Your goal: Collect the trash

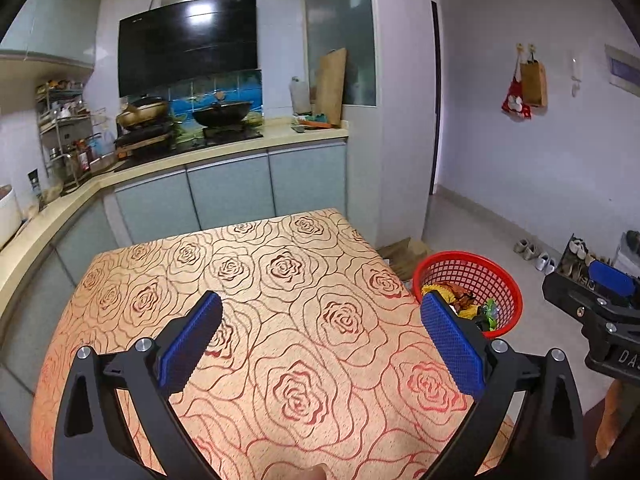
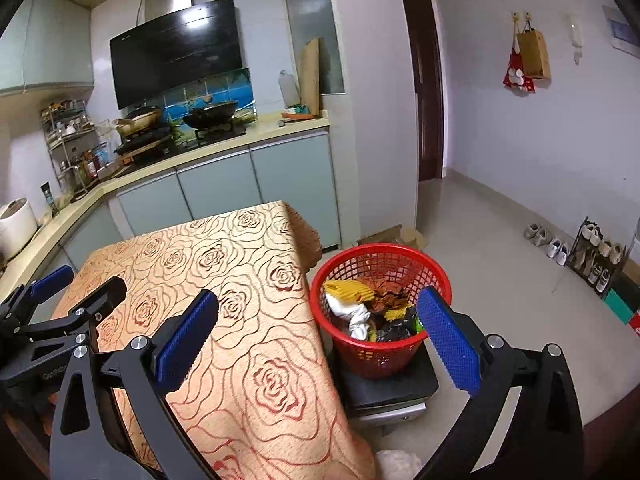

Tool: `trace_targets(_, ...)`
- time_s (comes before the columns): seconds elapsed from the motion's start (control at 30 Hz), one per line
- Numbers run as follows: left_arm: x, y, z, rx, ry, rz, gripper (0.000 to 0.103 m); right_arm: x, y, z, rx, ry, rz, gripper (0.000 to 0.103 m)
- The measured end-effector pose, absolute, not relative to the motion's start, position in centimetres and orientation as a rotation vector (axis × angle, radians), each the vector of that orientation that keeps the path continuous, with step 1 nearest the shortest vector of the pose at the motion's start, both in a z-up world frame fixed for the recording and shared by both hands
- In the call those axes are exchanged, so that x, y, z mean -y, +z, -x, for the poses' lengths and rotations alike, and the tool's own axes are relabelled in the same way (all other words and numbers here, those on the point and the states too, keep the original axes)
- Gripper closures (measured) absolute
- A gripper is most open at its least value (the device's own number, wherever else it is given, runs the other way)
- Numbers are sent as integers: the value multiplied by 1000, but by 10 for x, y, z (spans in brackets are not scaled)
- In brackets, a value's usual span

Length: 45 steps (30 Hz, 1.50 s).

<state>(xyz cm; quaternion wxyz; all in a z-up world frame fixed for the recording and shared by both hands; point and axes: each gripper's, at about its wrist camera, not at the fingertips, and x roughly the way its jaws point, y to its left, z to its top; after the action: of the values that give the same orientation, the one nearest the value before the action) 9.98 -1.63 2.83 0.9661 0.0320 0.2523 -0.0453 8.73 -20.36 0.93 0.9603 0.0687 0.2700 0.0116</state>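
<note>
A red mesh basket (image 2: 380, 280) stands on a dark stool to the right of the table, filled with crumpled wrappers and paper (image 2: 372, 308). It also shows in the left wrist view (image 1: 468, 276). My left gripper (image 1: 320, 344) is open and empty above the rose-patterned tablecloth (image 1: 248, 292). My right gripper (image 2: 316, 344) is open and empty, hovering over the table's right edge with its right finger in front of the basket. Each gripper shows at the edge of the other's view: the right one (image 1: 600, 300), the left one (image 2: 64, 300).
A kitchen counter (image 2: 224, 144) with a stove, wok and cabinets runs behind the table. A flattened cardboard box (image 2: 396, 236) lies on the floor behind the basket. Shoes and a shoe rack (image 2: 592, 256) line the right wall. A dark doorway (image 2: 428, 80) is beyond.
</note>
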Motion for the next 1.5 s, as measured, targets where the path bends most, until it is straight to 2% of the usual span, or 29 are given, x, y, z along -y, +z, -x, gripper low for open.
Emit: trace_targets(1.5,-5,29,-82,-513,-68,-39,7,184,5,-70,-568,34,-130,6)
